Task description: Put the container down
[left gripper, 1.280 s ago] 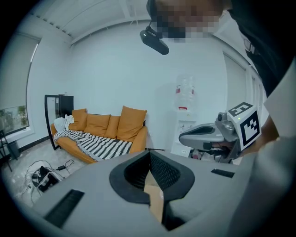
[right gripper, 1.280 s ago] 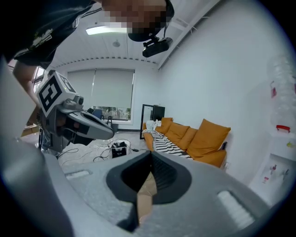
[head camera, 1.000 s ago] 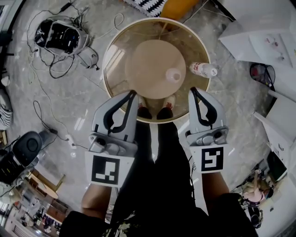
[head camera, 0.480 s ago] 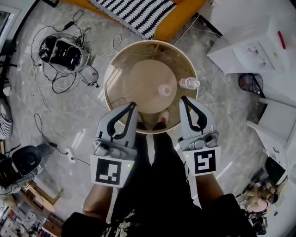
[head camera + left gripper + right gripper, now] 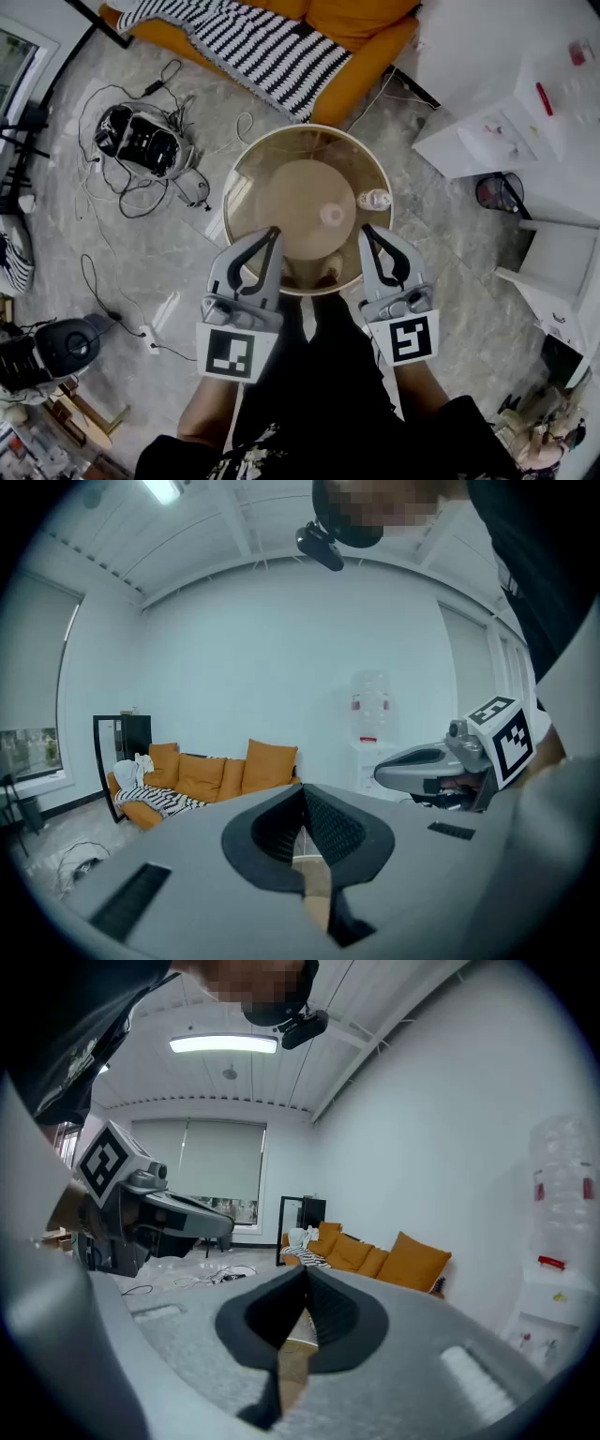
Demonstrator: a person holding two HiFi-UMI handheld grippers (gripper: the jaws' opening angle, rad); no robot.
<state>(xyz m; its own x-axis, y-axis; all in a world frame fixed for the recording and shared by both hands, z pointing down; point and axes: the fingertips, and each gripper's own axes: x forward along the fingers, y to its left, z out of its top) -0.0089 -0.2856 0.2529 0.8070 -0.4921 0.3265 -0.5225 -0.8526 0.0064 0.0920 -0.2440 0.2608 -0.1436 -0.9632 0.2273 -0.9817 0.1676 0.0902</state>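
A round glass table stands below me in the head view. On it sits a small pale round container, seen from above. A clear bottle with a red label lies on its side just right of the container. My left gripper and right gripper hang side by side over the table's near edge, well above the top. Both are shut with nothing between the jaws, as the left gripper view and the right gripper view also show. Neither touches the container or the bottle.
An orange sofa with a striped blanket stands beyond the table. Cables and a black device lie on the floor at left. White cabinets line the right side. A water dispenser stands by the far wall.
Both grippers have risen together and stayed shut. The table, container and bottle now look smaller and farther below, and more of the room shows.
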